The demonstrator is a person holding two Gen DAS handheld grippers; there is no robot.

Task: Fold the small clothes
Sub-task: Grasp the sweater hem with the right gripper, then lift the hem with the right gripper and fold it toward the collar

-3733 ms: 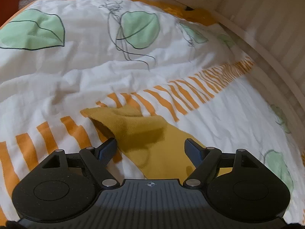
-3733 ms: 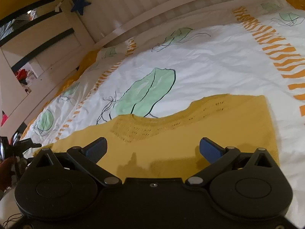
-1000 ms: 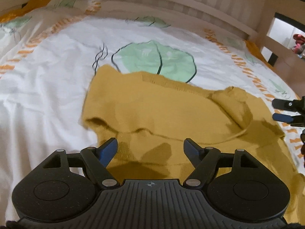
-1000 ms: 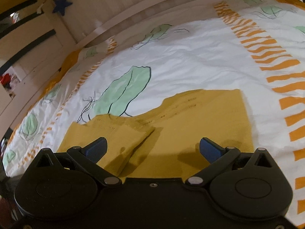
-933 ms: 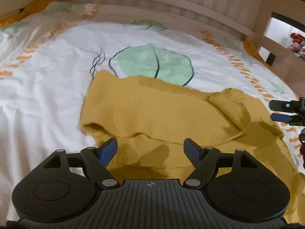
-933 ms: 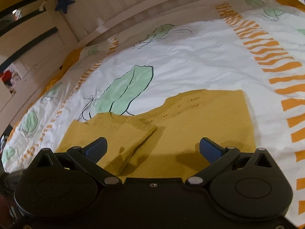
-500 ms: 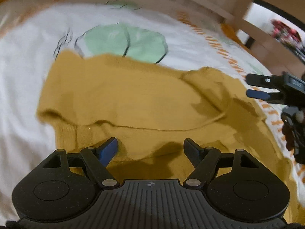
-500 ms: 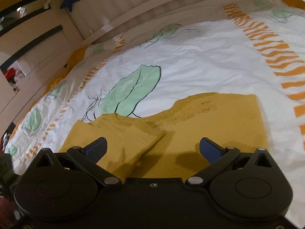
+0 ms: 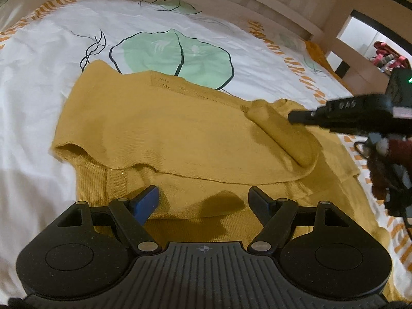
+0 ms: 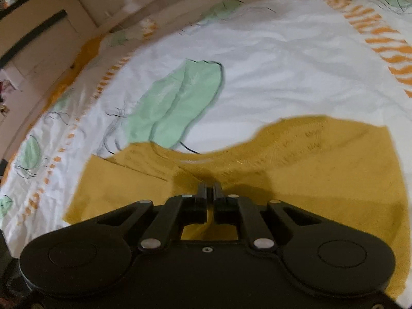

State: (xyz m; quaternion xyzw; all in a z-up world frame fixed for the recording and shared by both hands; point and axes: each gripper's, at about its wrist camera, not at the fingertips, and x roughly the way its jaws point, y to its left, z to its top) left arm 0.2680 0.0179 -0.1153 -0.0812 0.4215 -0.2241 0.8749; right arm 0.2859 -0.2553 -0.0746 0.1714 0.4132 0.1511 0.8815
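A mustard-yellow knitted sweater point(image 9: 159, 131) lies partly folded on a white bedspread point(image 9: 33, 59) printed with green leaves and orange stripes, its neckline just below the largest green leaf point(image 9: 177, 56) and one sleeve point(image 9: 280, 134) turned in across its body. The left gripper point(image 9: 203, 200) hangs over the sweater's near hem with its jaws wide apart and nothing between them. The right gripper point(image 10: 209, 188) has just snapped its jaws together above the sweater near the folded sleeve, and whether they pinch any knit cannot be told through the blur.
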